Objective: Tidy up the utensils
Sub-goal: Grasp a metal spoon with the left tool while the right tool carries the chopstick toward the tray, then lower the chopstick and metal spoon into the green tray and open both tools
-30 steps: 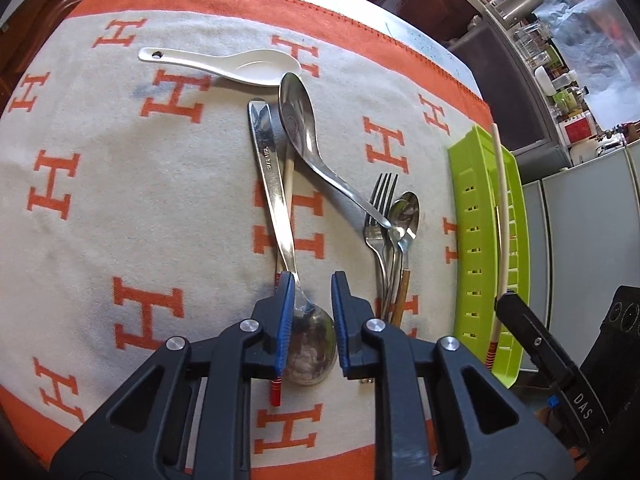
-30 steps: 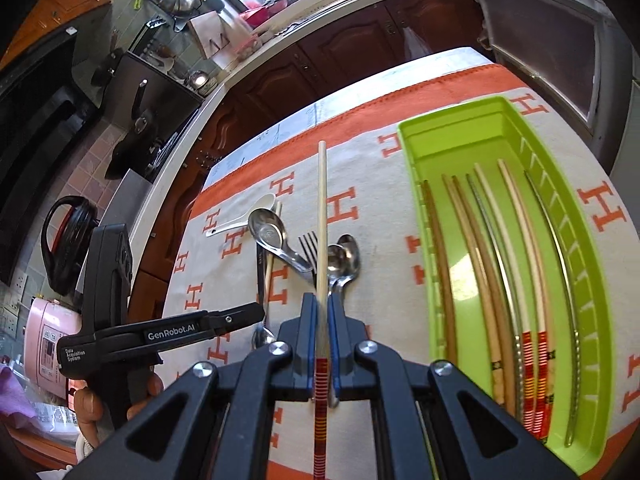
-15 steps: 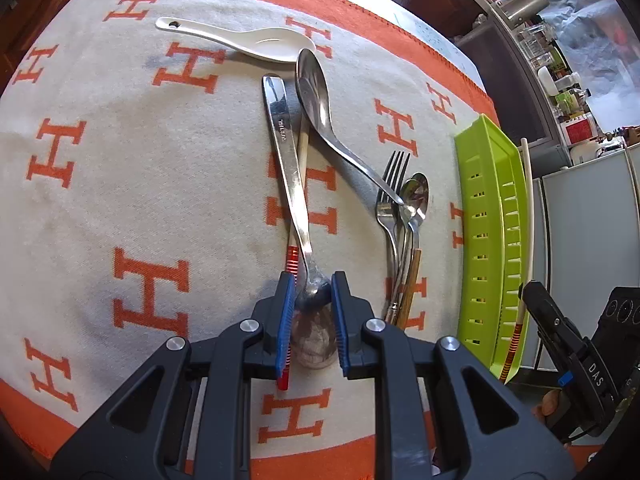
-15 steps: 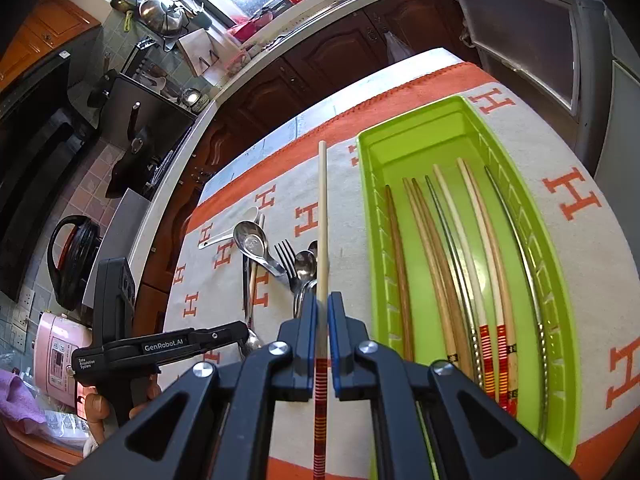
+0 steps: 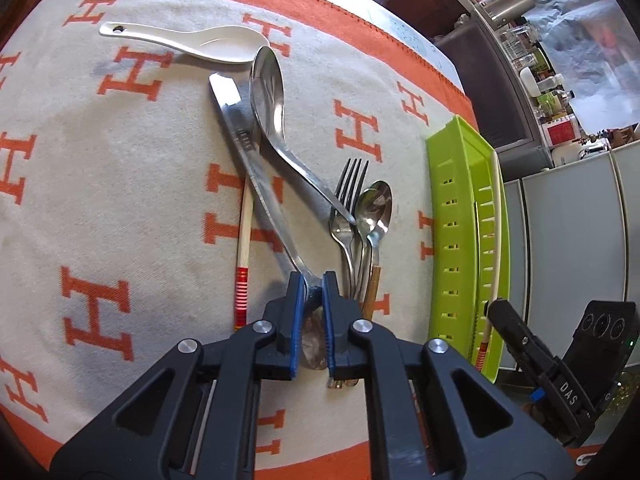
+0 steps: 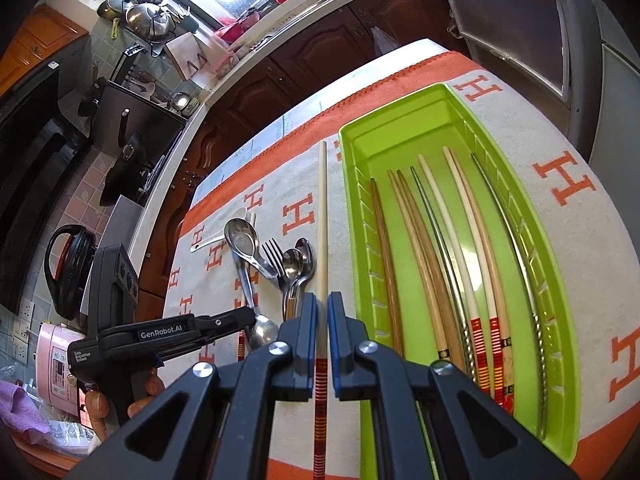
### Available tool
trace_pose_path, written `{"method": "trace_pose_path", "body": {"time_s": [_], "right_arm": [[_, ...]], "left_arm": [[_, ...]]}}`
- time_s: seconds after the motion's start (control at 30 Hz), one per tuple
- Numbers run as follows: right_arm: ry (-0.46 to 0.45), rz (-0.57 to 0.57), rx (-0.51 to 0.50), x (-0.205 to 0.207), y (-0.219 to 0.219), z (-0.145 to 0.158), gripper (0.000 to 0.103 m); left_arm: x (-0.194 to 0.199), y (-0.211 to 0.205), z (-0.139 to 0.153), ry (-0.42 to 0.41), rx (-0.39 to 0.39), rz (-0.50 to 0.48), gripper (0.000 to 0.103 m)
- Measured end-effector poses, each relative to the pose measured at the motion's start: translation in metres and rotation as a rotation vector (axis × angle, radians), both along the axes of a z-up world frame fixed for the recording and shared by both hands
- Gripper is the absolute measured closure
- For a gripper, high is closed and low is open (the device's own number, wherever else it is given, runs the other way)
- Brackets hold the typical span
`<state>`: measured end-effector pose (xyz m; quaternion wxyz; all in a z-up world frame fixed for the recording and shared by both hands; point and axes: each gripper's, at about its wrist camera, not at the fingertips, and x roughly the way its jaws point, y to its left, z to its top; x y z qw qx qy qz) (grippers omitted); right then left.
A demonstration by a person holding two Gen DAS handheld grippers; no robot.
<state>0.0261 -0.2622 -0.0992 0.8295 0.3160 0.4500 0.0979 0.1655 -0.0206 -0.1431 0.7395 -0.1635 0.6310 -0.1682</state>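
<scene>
Orange-lettered cloth (image 5: 120, 184); long, seemingly scuffed steel spoon (image 5: 256, 176).

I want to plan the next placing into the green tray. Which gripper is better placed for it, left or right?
Right. The right gripper holds a chopstick just beside the green tray, lined up with the chopsticks inside. The left gripper is clamped on a steel spoon farther away.

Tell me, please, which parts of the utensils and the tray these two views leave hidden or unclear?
- Left wrist view: the bowl of the long steel spoon sits behind the left gripper.
- Left wrist view: the green tray shows only its outer wall, so its contents are hidden.
- Right wrist view: the chopstick in the right gripper runs off the bottom edge.
- Right wrist view: a chopstick lying under the spoons is mostly covered.
</scene>
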Motion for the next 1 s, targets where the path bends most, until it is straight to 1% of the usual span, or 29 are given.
{"method": "trace_pose_path", "body": {"time_s": [0.1, 0.2, 0.33, 0.4, 0.5, 0.6, 0.73, 0.8, 0.9, 1.0], "right_arm": [[0.001, 0.0, 0.001, 0.0, 0.0, 0.0, 0.097], [0.007, -0.005, 0.002, 0.001, 0.0, -0.002, 0.097], [0.016, -0.009, 0.009, 0.002, 0.0, -0.005, 0.098], [0.02, -0.012, 0.012, 0.002, 0.0, -0.006, 0.097], [0.021, -0.013, 0.014, 0.002, -0.001, -0.006, 0.097], [0.017, -0.018, 0.016, 0.002, -0.003, -0.006, 0.097], [0.009, -0.026, 0.02, -0.001, -0.005, -0.004, 0.098], [0.003, -0.028, 0.021, -0.002, -0.006, -0.002, 0.098], [-0.005, -0.032, 0.027, -0.004, -0.01, 0.001, 0.098], [-0.007, -0.041, 0.029, -0.006, -0.014, 0.003, 0.098]], "left_arm": [[0.005, -0.001, -0.003, 0.015, -0.027, 0.019, 0.096], [0.01, -0.006, -0.006, 0.02, -0.031, 0.025, 0.096], [0.013, -0.014, -0.008, 0.01, -0.036, 0.015, 0.096], [0.014, -0.018, -0.011, 0.01, -0.059, 0.006, 0.096], [0.013, -0.022, -0.016, 0.019, -0.07, -0.006, 0.095], [0.011, -0.025, -0.017, 0.007, -0.062, -0.009, 0.094], [0.006, -0.028, -0.012, -0.015, -0.026, -0.001, 0.096], [0.002, -0.029, -0.007, -0.04, 0.015, 0.006, 0.098], [-0.003, -0.023, 0.001, -0.047, 0.012, 0.016, 0.099], [-0.012, -0.018, 0.015, -0.076, 0.028, 0.026, 0.099]]}}
